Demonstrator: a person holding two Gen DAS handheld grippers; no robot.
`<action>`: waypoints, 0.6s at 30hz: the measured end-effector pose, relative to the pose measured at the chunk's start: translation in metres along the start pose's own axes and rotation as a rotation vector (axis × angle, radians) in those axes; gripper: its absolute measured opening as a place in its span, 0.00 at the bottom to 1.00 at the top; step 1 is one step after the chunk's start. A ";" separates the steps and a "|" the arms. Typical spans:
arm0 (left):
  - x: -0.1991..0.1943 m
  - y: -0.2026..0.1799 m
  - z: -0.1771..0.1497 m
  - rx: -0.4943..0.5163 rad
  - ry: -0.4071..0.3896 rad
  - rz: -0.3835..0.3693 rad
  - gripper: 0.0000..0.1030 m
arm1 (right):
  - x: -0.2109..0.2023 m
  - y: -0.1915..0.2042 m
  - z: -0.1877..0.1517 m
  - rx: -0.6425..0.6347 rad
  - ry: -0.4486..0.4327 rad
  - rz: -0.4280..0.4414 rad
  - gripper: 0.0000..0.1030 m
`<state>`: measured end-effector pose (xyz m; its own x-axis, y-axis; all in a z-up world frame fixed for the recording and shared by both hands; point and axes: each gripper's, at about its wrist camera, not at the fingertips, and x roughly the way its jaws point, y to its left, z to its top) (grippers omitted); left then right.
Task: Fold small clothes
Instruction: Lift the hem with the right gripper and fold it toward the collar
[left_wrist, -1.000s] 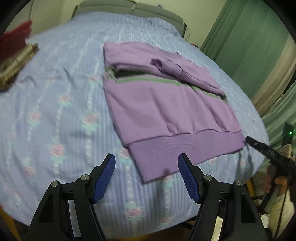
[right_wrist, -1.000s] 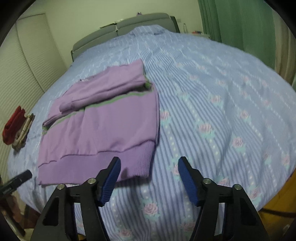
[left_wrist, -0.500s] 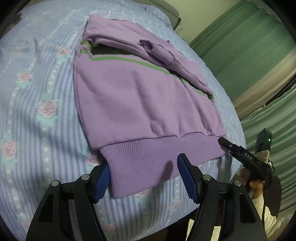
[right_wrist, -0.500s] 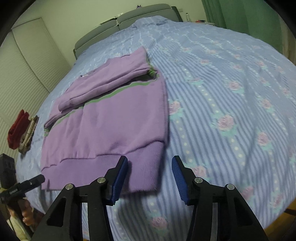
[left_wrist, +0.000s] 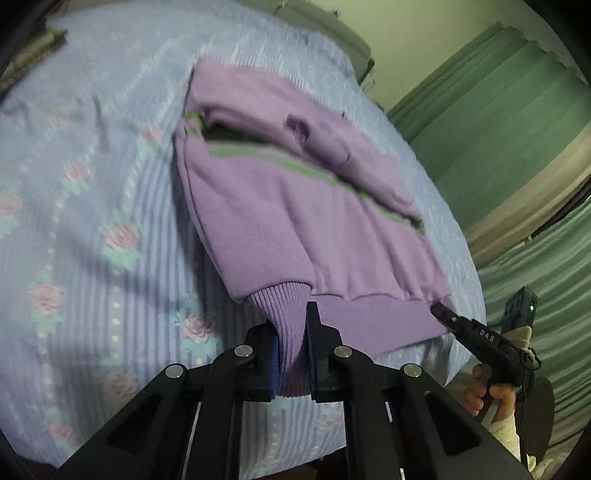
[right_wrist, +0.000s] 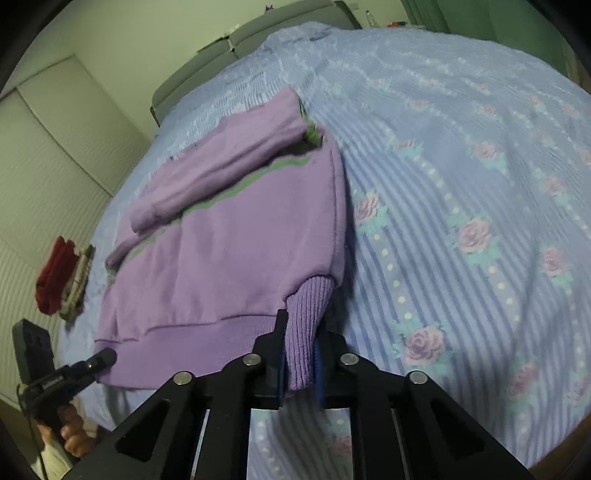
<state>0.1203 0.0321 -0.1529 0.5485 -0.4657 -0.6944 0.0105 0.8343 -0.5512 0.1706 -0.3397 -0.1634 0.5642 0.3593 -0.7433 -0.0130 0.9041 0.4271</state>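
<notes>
A purple sweater (left_wrist: 295, 221) with a green stripe lies on the bed, sleeves folded across its top. My left gripper (left_wrist: 293, 354) is shut on the ribbed hem at its left corner and lifts it slightly. My right gripper (right_wrist: 301, 354) is shut on the ribbed hem (right_wrist: 304, 314) at the sweater's (right_wrist: 229, 240) right corner. The right gripper also shows in the left wrist view (left_wrist: 443, 314) at the hem's far end, and the left gripper shows in the right wrist view (right_wrist: 103, 358).
The bed has a blue striped cover with roses (right_wrist: 480, 184) and a grey headboard (right_wrist: 229, 40). A red cloth and a small stack (right_wrist: 62, 280) lie at the bed's left side. Green curtains (left_wrist: 498, 129) hang beside the bed.
Both grippers moved in from open and closed on the two corners of the sweater's ribbed hem, which now rises a little off the bed.
</notes>
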 end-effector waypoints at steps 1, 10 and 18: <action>-0.006 -0.002 0.000 -0.005 -0.015 0.006 0.12 | -0.006 0.001 0.000 -0.001 -0.012 -0.004 0.10; -0.029 0.009 -0.009 -0.101 -0.042 0.063 0.12 | -0.024 0.012 -0.001 0.023 -0.024 -0.038 0.08; -0.062 -0.017 0.022 -0.075 -0.171 0.034 0.12 | -0.058 0.028 0.019 0.035 -0.105 0.073 0.08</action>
<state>0.1045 0.0529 -0.0907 0.6815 -0.3757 -0.6280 -0.0694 0.8211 -0.5666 0.1531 -0.3399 -0.0982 0.6460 0.3957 -0.6527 -0.0290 0.8672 0.4970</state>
